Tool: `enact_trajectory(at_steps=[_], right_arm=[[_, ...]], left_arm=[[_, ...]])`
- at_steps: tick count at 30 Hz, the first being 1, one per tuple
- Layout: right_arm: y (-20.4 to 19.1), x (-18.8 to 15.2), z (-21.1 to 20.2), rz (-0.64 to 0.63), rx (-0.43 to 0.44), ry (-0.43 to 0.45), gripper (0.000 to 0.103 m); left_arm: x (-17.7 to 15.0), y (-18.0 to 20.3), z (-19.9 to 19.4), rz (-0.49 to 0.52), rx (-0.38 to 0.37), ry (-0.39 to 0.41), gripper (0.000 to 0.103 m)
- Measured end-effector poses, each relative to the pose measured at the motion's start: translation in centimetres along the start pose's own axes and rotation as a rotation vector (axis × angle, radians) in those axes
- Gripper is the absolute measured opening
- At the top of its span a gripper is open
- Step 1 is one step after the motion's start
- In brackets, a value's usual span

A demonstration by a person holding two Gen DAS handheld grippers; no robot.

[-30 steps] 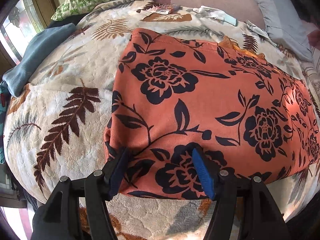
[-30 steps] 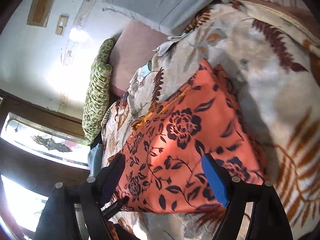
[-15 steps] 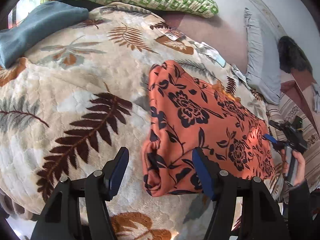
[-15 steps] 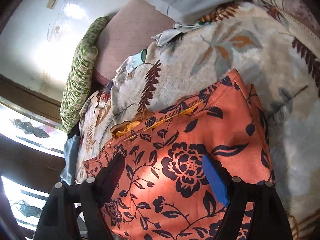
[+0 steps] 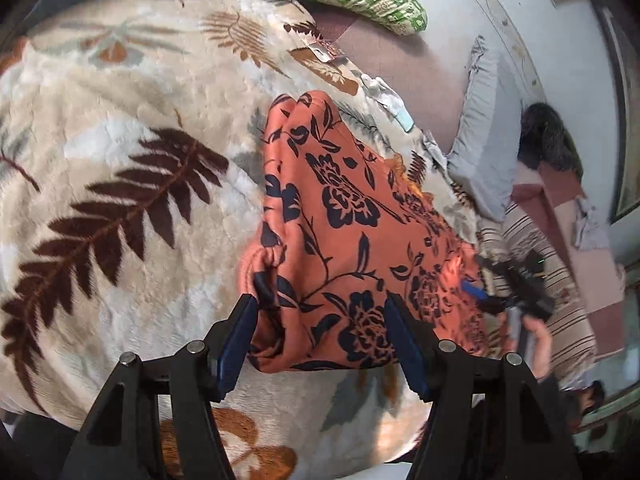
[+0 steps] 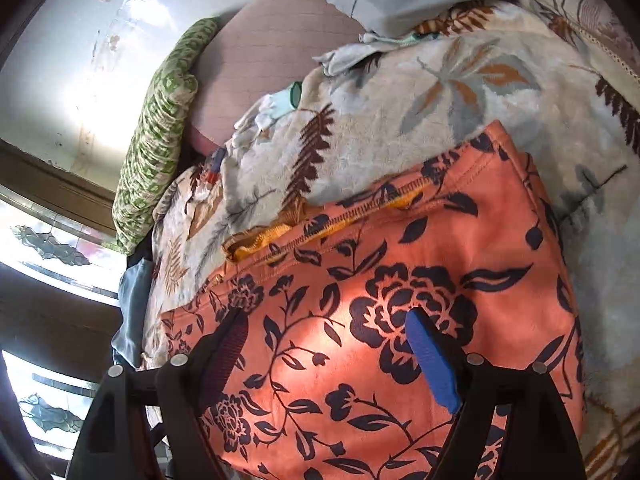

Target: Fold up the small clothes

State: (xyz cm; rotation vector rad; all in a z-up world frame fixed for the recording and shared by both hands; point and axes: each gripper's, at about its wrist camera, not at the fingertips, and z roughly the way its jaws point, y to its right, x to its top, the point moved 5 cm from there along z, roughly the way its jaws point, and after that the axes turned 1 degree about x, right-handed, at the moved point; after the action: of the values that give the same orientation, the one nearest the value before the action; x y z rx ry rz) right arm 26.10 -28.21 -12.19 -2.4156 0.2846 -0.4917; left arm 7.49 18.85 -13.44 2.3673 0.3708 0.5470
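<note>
While the orange floral garment (image 5: 352,248) lies folded on the cream fleece blanket (image 5: 132,208) with brown fern print, both grippers sit at opposite ends of it. Left gripper (image 5: 320,336): jaws spread wide, blue-padded fingers (image 5: 236,344) flanking the near bunched edge of the cloth; left pad appears to touch the rolled hem, but nothing is pinched between them. Right gripper (image 6: 332,356): jaws likewise spread, hovering over the flat upper layer of the garment (image 6: 400,304); contact with the fabric cannot be judged from this view. In the left wrist view the right gripper (image 5: 500,292) shows blurred at the garment's far end, held in a hand (image 5: 536,344). Garment's far edge shows a yellow-orange inner seam (image 6: 320,224) exposed along the fold. Beyond the garment, near the blanket's edge: small pale clothing items (image 6: 280,104). Green patterned pillow (image 6: 160,136) and grey pillow (image 5: 480,156) lie past the blanket, against a pinkish sheet (image 6: 272,52).
</note>
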Motion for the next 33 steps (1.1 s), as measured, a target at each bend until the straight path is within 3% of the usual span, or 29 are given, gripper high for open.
enact_trajectory(at_steps=[2, 5, 6, 8, 11, 14, 16, 17, 19, 21, 22, 24, 25, 26, 28, 33], right_arm=[[1.8, -1.2, 2.4, 0.043, -0.025, -0.060, 0.084], [2.2, -1.6, 2.1, 0.043, 0.018, -0.005, 0.084], [2.2, -1.5, 2.1, 0.038, 0.018, -0.009, 0.084], [2.2, -1.5, 2.2, 0.027, 0.023, -0.021, 0.084], [2.3, -1.5, 2.2, 0.029, 0.042, -0.022, 0.084], [2.3, -1.6, 2.1, 0.018, 0.049, -0.015, 0.084], [2.2, -1.7, 2.1, 0.003, 0.052, -0.014, 0.084], [2.2, -1.7, 2.1, 0.000, 0.056, -0.013, 0.084], [2.3, -1.7, 2.1, 0.003, 0.064, -0.014, 0.084], [2.3, -1.6, 2.1, 0.010, 0.070, -0.018, 0.084], [2.3, -1.6, 2.1, 0.011, 0.072, -0.024, 0.084], [2.3, -1.5, 2.0, 0.003, 0.075, -0.038, 0.084], [2.4, -1.5, 2.0, -0.003, 0.079, -0.041, 0.084], [2.4, -1.5, 2.1, -0.006, 0.083, -0.044, 0.084], [2.5, -1.5, 2.1, -0.002, 0.087, -0.044, 0.084], [2.3, -1.6, 2.2, -0.014, 0.077, -0.039, 0.084]], left_arm=[[-0.4, -0.7, 1.0, -0.061, -0.023, -0.043, 0.065], [-0.6, -1.1, 1.5, -0.133, -0.036, -0.051, 0.059], [-0.7, -1.1, 1.6, -0.134, -0.009, -0.057, 0.053], [-0.8, -1.3, 1.9, -0.118, 0.085, -0.083, 0.010], [-0.9, -0.7, 1.1, -0.061, 0.155, -0.059, 0.006], [-0.5, 3.3, -1.2, 0.149, 0.264, 0.063, 0.006], [-0.4, 4.4, -1.4, 0.208, 0.310, 0.092, 0.007], [-0.2, 3.6, -0.5, 0.184, 0.332, 0.067, 0.010], [-0.9, -0.7, 2.6, 0.046, 0.362, -0.110, 0.011], [-0.7, -2.1, 1.8, -0.083, 0.270, -0.092, 0.013], [-0.4, -1.7, 1.2, -0.071, 0.282, -0.093, 0.015], [0.2, 0.0, -0.3, 0.024, 0.381, -0.038, 0.036], [0.6, 0.9, -1.2, 0.074, 0.421, 0.007, 0.053], [1.0, 1.8, -1.7, 0.116, 0.422, 0.042, 0.059], [2.2, 3.0, -2.0, 0.160, 0.376, 0.077, 0.060], [6.6, 3.3, 0.5, 0.199, 0.365, 0.093, 0.060]])
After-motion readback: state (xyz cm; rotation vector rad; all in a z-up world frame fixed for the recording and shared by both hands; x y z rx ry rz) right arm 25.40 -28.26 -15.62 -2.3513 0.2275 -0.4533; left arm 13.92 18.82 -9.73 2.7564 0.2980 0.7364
